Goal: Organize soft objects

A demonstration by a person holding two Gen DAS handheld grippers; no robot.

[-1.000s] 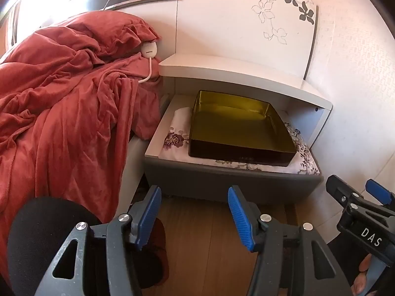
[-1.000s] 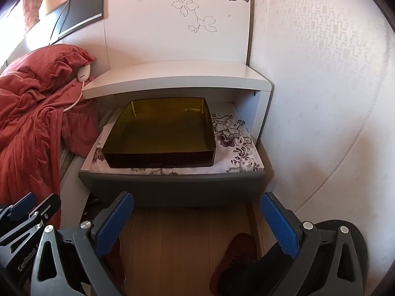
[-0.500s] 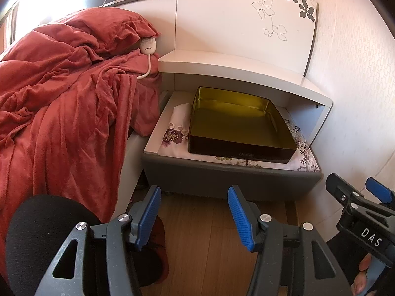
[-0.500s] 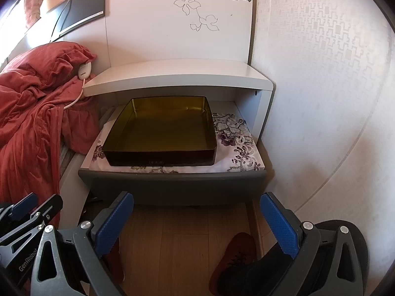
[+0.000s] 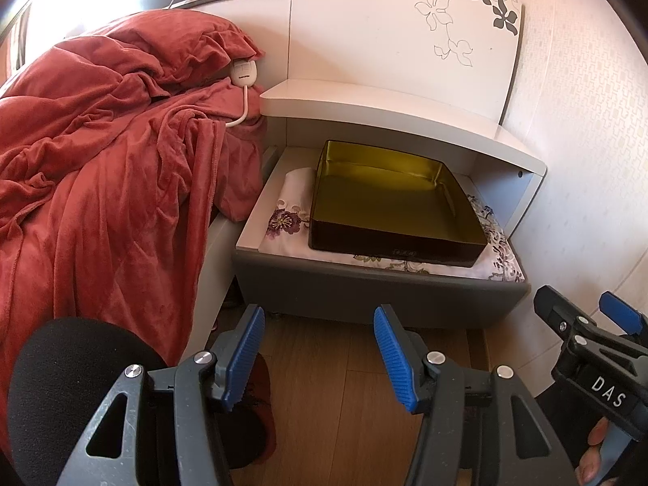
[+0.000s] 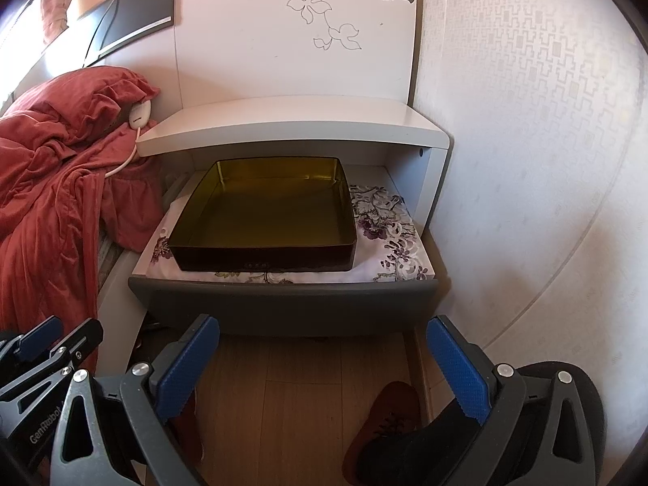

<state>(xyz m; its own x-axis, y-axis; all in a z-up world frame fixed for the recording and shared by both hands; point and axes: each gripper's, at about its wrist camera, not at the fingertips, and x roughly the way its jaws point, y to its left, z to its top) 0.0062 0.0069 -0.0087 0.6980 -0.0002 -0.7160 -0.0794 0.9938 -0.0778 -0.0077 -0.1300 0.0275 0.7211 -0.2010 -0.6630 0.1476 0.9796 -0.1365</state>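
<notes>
We hover before open drawer (image 6: 283,295), nothing gripped; sorting not begun. Left gripper (image 5: 318,350) jaws wide, empty. Right gripper (image 6: 324,364) jaws wide, empty. Both tilted down over floor (image 5: 344,384), short of drawer. Soft things: floral cloth (image 6: 389,235) in drawer under tray (image 6: 263,218); blanket (image 5: 101,182) on bed, left. Next, we judge: reach forward, pinch cloth edge.

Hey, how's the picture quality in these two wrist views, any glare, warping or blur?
Left wrist view: sunlight blows out the top-left corner above the red blanket; fisheye bends the shelf; the tray is sharp. Right wrist view: glare again at the top left, the wall curves strongly, dark vignette in the corners; no motion blur.
</notes>
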